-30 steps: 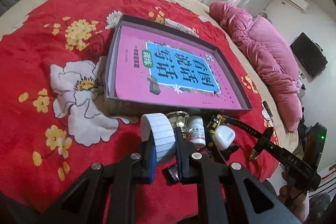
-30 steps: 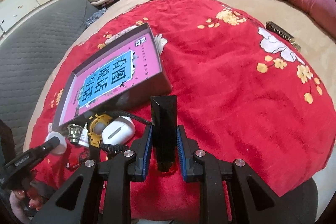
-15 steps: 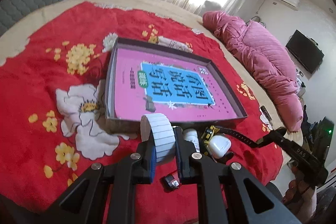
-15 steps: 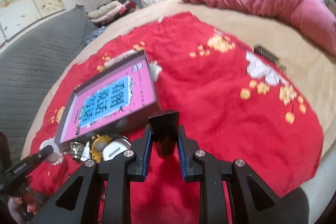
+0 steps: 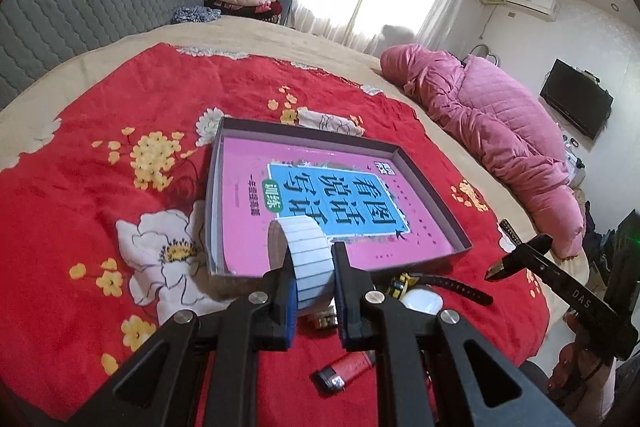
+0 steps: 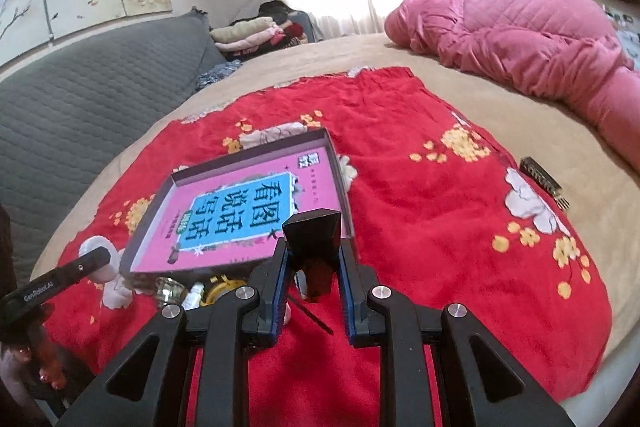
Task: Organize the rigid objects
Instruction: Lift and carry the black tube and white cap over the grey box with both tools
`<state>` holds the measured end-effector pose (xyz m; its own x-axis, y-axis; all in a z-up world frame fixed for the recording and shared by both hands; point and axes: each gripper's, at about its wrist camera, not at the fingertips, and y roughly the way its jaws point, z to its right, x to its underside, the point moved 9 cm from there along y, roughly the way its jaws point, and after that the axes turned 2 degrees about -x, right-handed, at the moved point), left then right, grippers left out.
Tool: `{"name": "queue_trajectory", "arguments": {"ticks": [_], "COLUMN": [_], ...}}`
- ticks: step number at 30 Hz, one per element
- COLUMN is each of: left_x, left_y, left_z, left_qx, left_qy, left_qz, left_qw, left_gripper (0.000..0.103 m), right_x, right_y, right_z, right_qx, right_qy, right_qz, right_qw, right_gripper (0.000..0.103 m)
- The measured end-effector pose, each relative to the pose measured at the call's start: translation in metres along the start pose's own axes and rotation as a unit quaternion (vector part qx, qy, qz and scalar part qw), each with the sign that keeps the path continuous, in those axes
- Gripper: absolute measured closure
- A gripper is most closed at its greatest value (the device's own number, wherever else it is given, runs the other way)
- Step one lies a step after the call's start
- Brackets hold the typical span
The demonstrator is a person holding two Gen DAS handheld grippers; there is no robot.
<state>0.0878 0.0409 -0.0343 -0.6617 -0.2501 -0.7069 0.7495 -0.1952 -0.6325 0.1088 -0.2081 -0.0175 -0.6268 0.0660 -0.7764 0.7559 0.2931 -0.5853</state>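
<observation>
Both grippers have risen since a second ago: the pile of small items now sits lower in each view, and the shallow box lies more fully ahead.

Left gripper (image 5: 312,287): jaws narrowed onto a roll of white lined tape (image 5: 306,259), held clear of the red floral blanket (image 5: 100,131), just near of the box's near wall.

Right gripper (image 6: 313,267): jaws narrowed onto a black wedge-shaped block (image 6: 314,247), also lifted, near the box's near-right corner.

Container: one shallow dark-walled box (image 5: 434,187), lying flat mid-blanket. Contents: a pink book with a blue title panel (image 5: 320,195), covering most of the floor. No small items visible inside.

Progress (judgement): early. Two items are in hand and in transit; neither is yet placed.

Left outside the box, along its near edge:
- red lighter (image 5: 346,371), nearest the camera in the left view
- white earbud case (image 5: 422,301), beside a black strap (image 5: 452,285)
- yellow round item (image 6: 222,293), small white bottle (image 6: 194,297), clear glass piece (image 6: 170,289), all close together
- dark comb (image 6: 544,181), well apart at far right, off the blanket on the tan sheet

Next, probably: carry both held items over the wall and set them on the book.
</observation>
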Motion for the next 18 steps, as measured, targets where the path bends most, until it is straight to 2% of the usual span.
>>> {"name": "queue_trajectory", "arguments": {"ticks": [9,18], "left_x": [-0.012,-0.017], "left_y": [0.014,0.025], "left_z": [-0.003,-0.014], "left_qx": [-0.013,-0.024], "left_qy": [0.009,0.001], "left_qz": [0.019,0.019], "left_qw": [0.9997,0.9995], "left_gripper": [0.088,0.088], "right_x": [-0.016,-0.026], "right_y": [0.020,0.036], "right_z": [-0.006,-0.008], "right_qx": [0.001,0.008], "right_qy": [-0.006,-0.011], "right_qz": [0.004,0.003], "right_qw": [1.000,1.000], "right_gripper": [0.080,0.080]}}
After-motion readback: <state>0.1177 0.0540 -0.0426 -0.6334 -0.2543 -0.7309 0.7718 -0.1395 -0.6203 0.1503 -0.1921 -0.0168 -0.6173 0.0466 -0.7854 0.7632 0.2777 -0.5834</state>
